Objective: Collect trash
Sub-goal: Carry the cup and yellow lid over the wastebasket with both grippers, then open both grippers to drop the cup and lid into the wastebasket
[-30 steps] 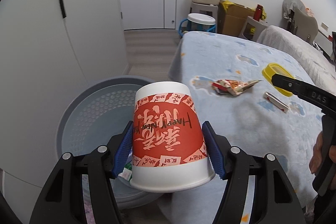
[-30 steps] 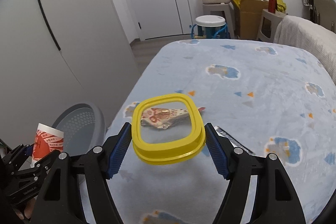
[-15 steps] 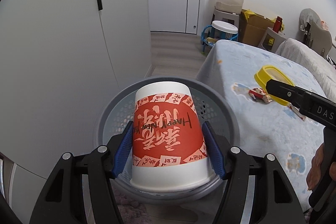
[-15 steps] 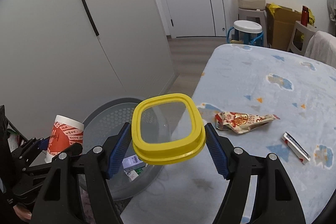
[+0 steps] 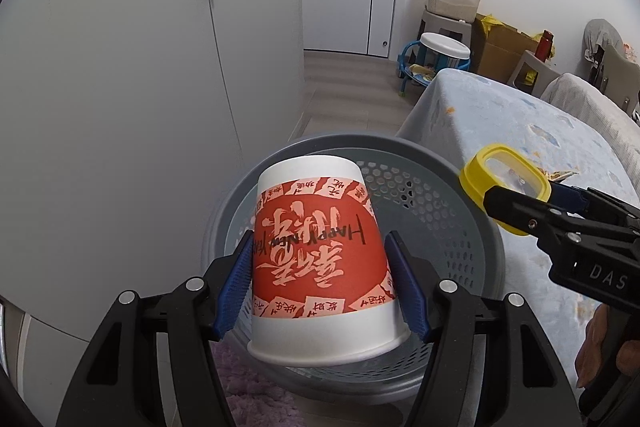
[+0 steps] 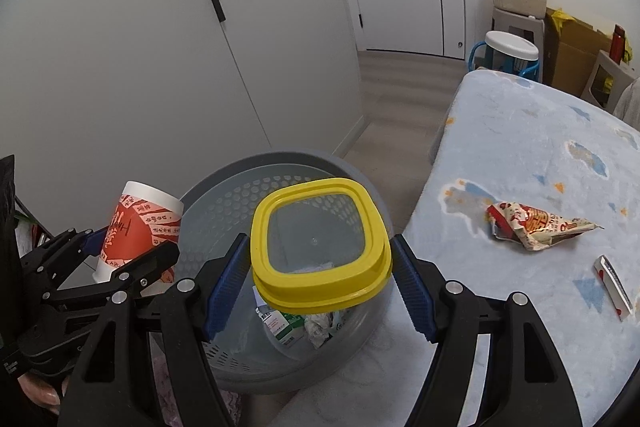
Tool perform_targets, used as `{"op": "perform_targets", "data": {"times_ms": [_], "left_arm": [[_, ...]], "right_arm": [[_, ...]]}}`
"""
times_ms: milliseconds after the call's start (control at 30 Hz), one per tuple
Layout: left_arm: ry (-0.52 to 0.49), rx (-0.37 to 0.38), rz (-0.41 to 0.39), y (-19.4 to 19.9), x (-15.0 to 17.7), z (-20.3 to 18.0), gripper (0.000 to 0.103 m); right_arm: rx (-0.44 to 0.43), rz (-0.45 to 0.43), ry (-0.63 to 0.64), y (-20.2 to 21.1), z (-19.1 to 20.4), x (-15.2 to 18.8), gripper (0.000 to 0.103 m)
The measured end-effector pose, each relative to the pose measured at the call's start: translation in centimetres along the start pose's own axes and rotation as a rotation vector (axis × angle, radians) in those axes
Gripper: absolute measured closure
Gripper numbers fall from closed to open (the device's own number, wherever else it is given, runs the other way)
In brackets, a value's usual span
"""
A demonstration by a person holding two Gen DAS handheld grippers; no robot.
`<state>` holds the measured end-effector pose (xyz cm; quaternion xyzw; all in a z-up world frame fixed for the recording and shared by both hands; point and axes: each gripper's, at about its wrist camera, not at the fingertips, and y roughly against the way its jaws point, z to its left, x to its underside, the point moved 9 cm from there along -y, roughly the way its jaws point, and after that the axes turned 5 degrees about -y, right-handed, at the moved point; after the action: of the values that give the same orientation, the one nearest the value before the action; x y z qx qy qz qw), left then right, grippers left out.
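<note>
My left gripper [image 5: 320, 281] is shut on an upside-down red and white paper cup [image 5: 316, 255], held over the grey perforated waste basket [image 5: 460, 211]. My right gripper [image 6: 320, 277] is shut on a yellow-rimmed clear lid [image 6: 320, 239], also above the basket [image 6: 224, 195]. Paper scraps and a small carton [image 6: 280, 323] lie at the basket's bottom. In the right wrist view the cup [image 6: 136, 227] and left gripper [image 6: 128, 253] show at the left. The left wrist view catches the lid [image 5: 506, 183] in the right gripper [image 5: 520, 199] at the right.
A crumpled snack wrapper [image 6: 536, 227] and a small flat packet [image 6: 614, 285] lie on the blue patterned bed cover [image 6: 540, 155] right of the basket. White wardrobe doors [image 5: 120, 87] stand behind it. Stools, a tub and cardboard boxes [image 5: 504, 47] crowd the far corner.
Both grippers swung left from above the bed to above the basket, carrying the cup and the lid. The wrapper and packet stayed on the bed.
</note>
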<state>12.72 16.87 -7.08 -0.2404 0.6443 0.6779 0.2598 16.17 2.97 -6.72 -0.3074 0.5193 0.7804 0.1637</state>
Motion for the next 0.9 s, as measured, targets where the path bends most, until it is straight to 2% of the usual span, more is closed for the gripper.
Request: {"op": "perform_targets", "data": {"times_ms": [267, 633, 800, 867, 900], "left_arm": [[0.006, 0.001, 0.016, -1.3, 0.2, 0.6, 0.040], [0.012, 0.011, 0.021, -1.9, 0.3, 0.6, 0.040], [0.019, 0.003, 0.013, -1.4, 0.4, 0.8, 0.040], [0.020, 0.001, 0.016, -1.4, 0.4, 1.0, 0.036], [0.023, 0.000, 0.017, -1.3, 0.4, 1.1, 0.030]], "right_arm": [[-0.002, 0.028, 0.006, -1.5, 0.3, 0.6, 0.034], [0.003, 0.025, 0.013, -1.8, 0.4, 0.8, 0.033], [0.003, 0.017, 0.009, -1.6, 0.3, 0.6, 0.028], [0.002, 0.013, 0.011, -1.5, 0.2, 0.5, 0.027], [0.002, 0.012, 0.011, -1.4, 0.2, 0.4, 0.026]]}}
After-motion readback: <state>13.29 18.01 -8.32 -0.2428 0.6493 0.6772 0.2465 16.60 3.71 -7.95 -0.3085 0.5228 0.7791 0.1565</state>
